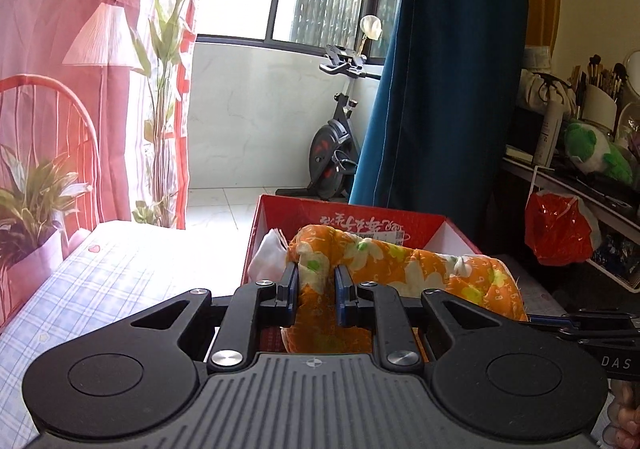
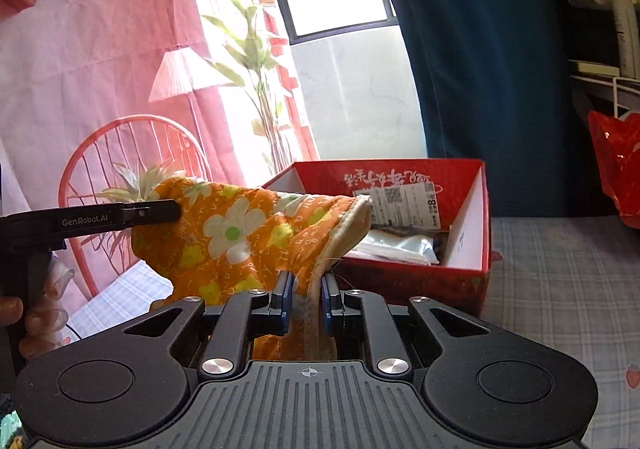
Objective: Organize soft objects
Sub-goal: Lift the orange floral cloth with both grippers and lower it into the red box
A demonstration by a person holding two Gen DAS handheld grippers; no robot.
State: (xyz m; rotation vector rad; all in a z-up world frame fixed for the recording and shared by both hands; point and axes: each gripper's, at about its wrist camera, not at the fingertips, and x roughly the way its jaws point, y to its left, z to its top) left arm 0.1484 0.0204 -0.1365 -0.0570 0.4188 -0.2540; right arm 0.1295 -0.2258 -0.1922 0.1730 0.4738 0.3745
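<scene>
An orange cloth with white and green flowers [image 1: 392, 261] is stretched between both grippers above the bed, just in front of a red cardboard box [image 1: 360, 215]. My left gripper [image 1: 316, 281] is shut on one end of the cloth. My right gripper [image 2: 306, 289] is shut on the other end, at its pale hemmed edge [image 2: 352, 217]. The cloth also shows in the right wrist view [image 2: 240, 233], with the left gripper [image 2: 176, 209] pinching it from the left. The box [image 2: 468, 273] holds white and pale folded items [image 2: 400, 245].
The bed has a checked blue sheet [image 1: 120, 273]. A red printed curtain [image 1: 60, 29] hangs at the left, a blue curtain [image 1: 452, 69] behind the box. A cluttered shelf with a green plush [image 1: 596, 153] and a red bag [image 1: 560, 229] stands at the right. An exercise bike [image 1: 336, 133] is beyond.
</scene>
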